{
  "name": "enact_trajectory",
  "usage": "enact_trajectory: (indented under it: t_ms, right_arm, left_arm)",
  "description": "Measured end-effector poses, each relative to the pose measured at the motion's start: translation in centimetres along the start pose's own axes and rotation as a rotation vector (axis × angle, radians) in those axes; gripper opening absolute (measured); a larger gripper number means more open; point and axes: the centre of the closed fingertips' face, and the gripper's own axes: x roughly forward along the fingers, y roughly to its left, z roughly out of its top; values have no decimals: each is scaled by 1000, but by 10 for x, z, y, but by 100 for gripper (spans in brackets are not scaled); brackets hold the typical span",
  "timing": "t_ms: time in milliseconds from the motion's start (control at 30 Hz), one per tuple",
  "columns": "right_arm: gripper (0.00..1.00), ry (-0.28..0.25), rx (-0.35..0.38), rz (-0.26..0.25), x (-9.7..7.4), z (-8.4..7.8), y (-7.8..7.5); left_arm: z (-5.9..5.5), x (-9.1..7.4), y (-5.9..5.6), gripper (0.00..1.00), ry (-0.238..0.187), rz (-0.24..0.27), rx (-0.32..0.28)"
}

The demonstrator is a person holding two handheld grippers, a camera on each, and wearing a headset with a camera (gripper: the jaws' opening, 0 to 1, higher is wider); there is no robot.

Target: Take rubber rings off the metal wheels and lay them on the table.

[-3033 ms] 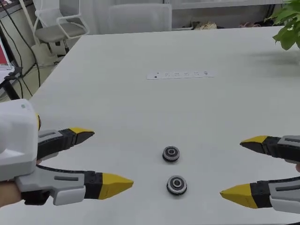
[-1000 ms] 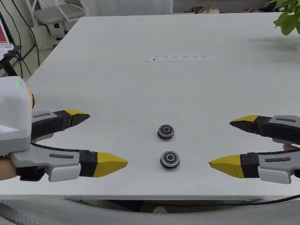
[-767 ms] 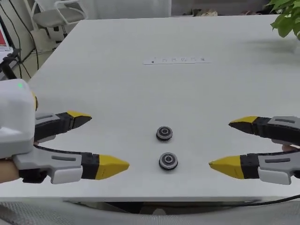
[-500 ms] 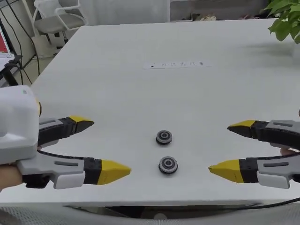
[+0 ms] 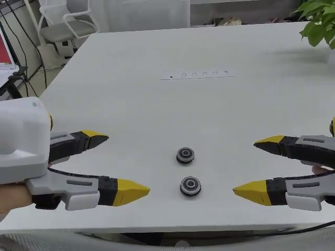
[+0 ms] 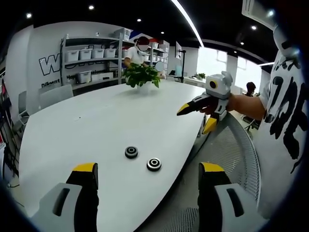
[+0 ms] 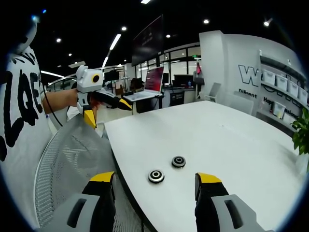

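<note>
Left gripper: jaws spread wide, nothing between them. It hangs over the near edge of the table, tips pointing inward.

Right gripper: jaws likewise wide and empty. It faces the left one across the work.

Near wheel: lies flat on the table in the gap between the two pairs of jaws, about level with the nearer tip of each gripper and well apart from all four tips. In each gripper view it sits ahead of the jaws and between them.

Far wheel: just beyond the near one, not touching it, about level with the farther tips.

Rubber ring: a dark band round the outside of each wheel. Both appear to be on, and we see none lying loose.

Step in hand: we judge this the approach, with no wheel gripped yet.

Doing it well: we would take the near wheel first. We would narrow one pair of jaws before closing in, since the wheel is small against that spread. We would clamp it by the metal sides so the rubber stays free, then bring the other tips in to catch the band's edge and roll it off.

Watch for: a flat wheel may skate on the smooth top if nudged from one side only. The far wheel is close enough to get knocked.
</note>
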Motion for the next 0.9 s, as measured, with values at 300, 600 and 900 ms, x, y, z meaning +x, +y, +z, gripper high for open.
enact_trajectory:
  t_ms: [300,600,900]
  right_arm:
    - [65,14,-2,7,10,-5,1]
    - [65,23,5,12,15,-9,-2]
    - [63,24,21,19,20,-13,-7]
  left_arm:
    - [-2,5,1,83,0,-11,7]
    - [-4,13,0,82,11,-33,20]
    - [-7,20,0,81,26,-54,26]
